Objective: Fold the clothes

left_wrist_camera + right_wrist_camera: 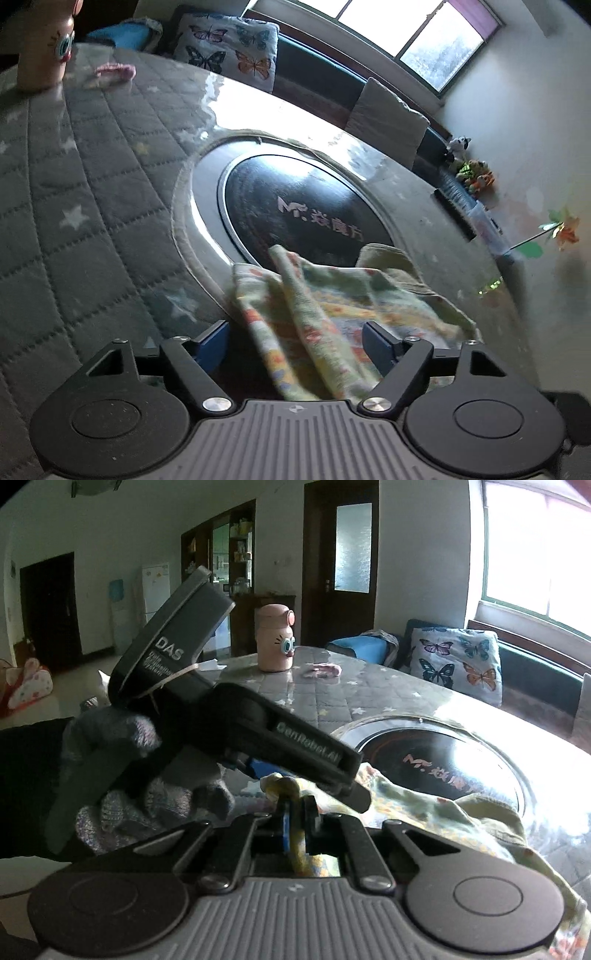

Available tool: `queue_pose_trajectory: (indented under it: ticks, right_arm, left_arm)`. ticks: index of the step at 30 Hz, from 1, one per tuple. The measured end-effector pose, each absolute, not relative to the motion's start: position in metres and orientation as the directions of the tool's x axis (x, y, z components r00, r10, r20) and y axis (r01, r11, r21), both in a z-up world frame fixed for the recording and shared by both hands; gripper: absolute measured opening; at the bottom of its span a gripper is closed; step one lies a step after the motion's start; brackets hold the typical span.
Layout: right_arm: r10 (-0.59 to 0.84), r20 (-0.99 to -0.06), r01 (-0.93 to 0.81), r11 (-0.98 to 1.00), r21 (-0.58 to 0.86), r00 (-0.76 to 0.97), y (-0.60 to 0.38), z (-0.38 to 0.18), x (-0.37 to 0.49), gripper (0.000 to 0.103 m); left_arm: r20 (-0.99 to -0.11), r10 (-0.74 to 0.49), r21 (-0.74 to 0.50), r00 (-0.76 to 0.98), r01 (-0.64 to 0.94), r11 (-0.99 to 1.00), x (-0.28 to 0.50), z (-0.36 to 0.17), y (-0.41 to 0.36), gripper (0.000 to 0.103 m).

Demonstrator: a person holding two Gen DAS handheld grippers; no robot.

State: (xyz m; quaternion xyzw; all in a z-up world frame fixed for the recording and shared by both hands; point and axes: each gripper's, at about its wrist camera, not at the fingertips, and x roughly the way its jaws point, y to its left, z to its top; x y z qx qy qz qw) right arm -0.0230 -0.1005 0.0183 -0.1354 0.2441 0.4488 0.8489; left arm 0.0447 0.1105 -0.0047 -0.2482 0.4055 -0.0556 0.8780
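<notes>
Both grippers low over garment [314, 310]

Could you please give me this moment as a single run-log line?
task: fold clothes | left gripper: open around patterned cloth | right gripper: shut on cloth | cloth on table

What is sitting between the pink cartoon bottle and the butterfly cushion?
In the right wrist view, a small pink item lies on the quilted table cover between bottle and cushion.
</notes>
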Motion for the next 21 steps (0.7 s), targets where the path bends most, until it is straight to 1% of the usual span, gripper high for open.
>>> queue_pose_trajectory:
  ticks: [1,2,3,4,5,8,9,11,14,15,16,21]
  right_arm:
    - [0.699,-0.532,-0.829,0.56,-0.009,0.478,-0.102,0.018,-0.024,0.006]
    - [0.702,-0.527,-0.829,0.56,-0.007,0.479,-0.103,0.018,-0.025,0.006]
    - [0.704,-0.524,-0.828,0.56,-0.005,0.479,-0.104,0.018,-0.026,0.006]
    - [0.706,-0.521,-0.828,0.561,-0.002,0.479,-0.105,0.019,-0.026,0.006]
    - [0.708,-0.519,-0.828,0.561,0.003,0.478,-0.107,0.019,-0.027,0.006]
    - [0.715,-0.517,-0.831,0.556,0.012,0.471,-0.109,0.02,-0.029,0.006]
    - [0.717,-0.519,-0.834,0.551,0.014,0.465,-0.11,0.019,-0.031,0.006]
    - [0.718,-0.522,-0.836,0.548,0.017,0.46,-0.113,0.018,-0.032,0.006]
    - [0.721,-0.526,-0.829,0.556,0.052,0.451,-0.122,0.016,-0.031,0.01]
    - [0.718,-0.525,-0.821,0.567,0.062,0.457,-0.128,0.016,-0.03,0.013]
    - [0.714,-0.522,-0.811,0.581,0.071,0.466,-0.134,0.016,-0.029,0.018]
    - [0.665,-0.53,-0.731,0.672,0.118,0.526,-0.167,0.015,-0.013,0.019]
  left_arm:
    - [-0.683,-0.308,-0.492,0.662,-0.106,0.864,0.045,-0.005,0.11,0.075]
    - [-0.683,-0.317,-0.503,0.658,-0.109,0.857,0.046,-0.007,0.11,0.065]
    - [-0.683,-0.325,-0.513,0.654,-0.113,0.851,0.048,-0.008,0.111,0.06]
    - [-0.683,-0.334,-0.524,0.65,-0.117,0.844,0.049,-0.009,0.111,0.052]
    - [-0.682,-0.343,-0.534,0.646,-0.12,0.837,0.051,-0.01,0.111,0.041]
    - [-0.68,-0.369,-0.565,0.633,-0.132,0.815,0.055,-0.014,0.111,0.023]
    - [-0.679,-0.377,-0.574,0.629,-0.136,0.807,0.057,-0.016,0.111,0.019]
    - [-0.68,-0.38,-0.574,0.628,-0.133,0.808,0.058,-0.016,0.11,0.015]
    - [-0.682,-0.373,-0.565,0.629,-0.129,0.815,0.059,-0.016,0.108,0.014]
    - [-0.683,-0.371,-0.562,0.629,-0.128,0.817,0.059,-0.017,0.108,0.014]
    - [-0.684,-0.369,-0.559,0.63,-0.127,0.819,0.059,-0.017,0.107,0.014]
    - [-0.687,-0.358,-0.543,0.632,-0.12,0.831,0.059,-0.017,0.104,0.014]
